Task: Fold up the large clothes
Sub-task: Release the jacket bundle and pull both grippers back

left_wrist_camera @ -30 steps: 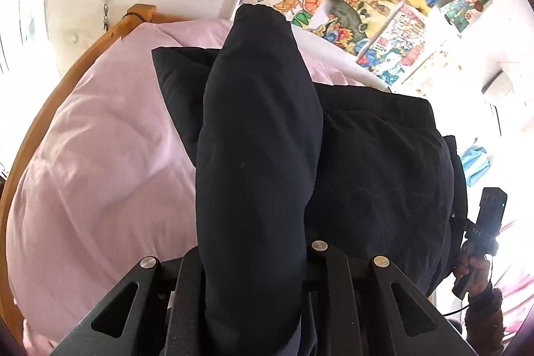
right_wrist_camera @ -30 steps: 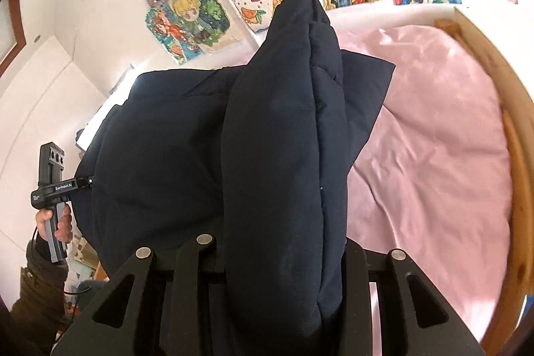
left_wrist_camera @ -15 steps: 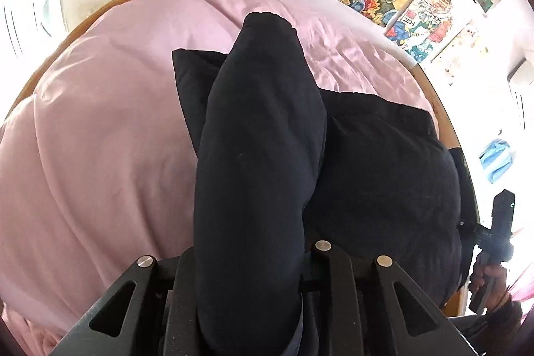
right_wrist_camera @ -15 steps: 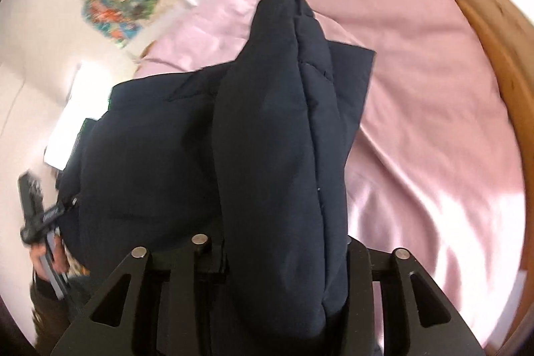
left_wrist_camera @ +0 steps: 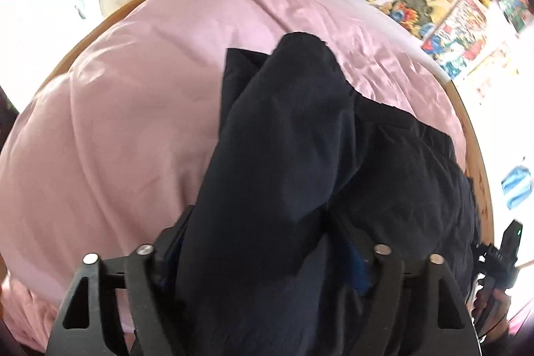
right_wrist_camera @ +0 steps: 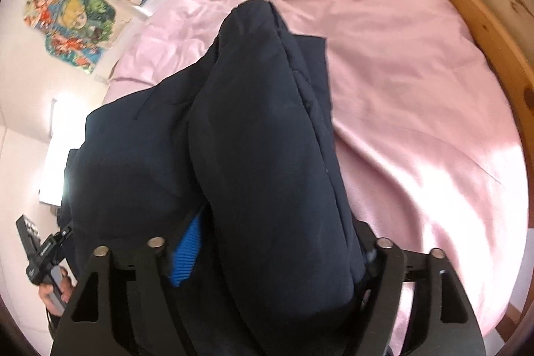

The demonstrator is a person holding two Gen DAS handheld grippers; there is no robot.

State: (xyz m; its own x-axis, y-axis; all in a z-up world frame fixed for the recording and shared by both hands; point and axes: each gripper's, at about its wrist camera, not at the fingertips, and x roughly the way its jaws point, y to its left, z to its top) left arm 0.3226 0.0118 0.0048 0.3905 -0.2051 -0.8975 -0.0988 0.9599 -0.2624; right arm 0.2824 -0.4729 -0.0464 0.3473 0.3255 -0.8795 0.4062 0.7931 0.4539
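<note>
Both views have tipped downward since a second ago: the posters have slid toward the top edge and the pink bedsheet (left_wrist_camera: 126, 129) now fills far more of each picture, so the padded navy jacket (left_wrist_camera: 283, 155) appears to be coming down toward the bed. The left tongs (left_wrist_camera: 263, 259) are pressed onto a thick bunched roll of the jacket, and the right tongs (right_wrist_camera: 267, 256) pinch another such roll at the opposite side, with a strip of blue knit lining (right_wrist_camera: 187, 252) showing beside the fabric. Between the two grips the jacket's body hangs as one broad dark panel over the bed, its far edge seeming to rest on the sheet. No flat, finished fold shows yet. My judgement is that the task is at an early-to-middle stage: the garment is gathered and carried, while laying it down, smoothing it and folding it over remain.
</note>
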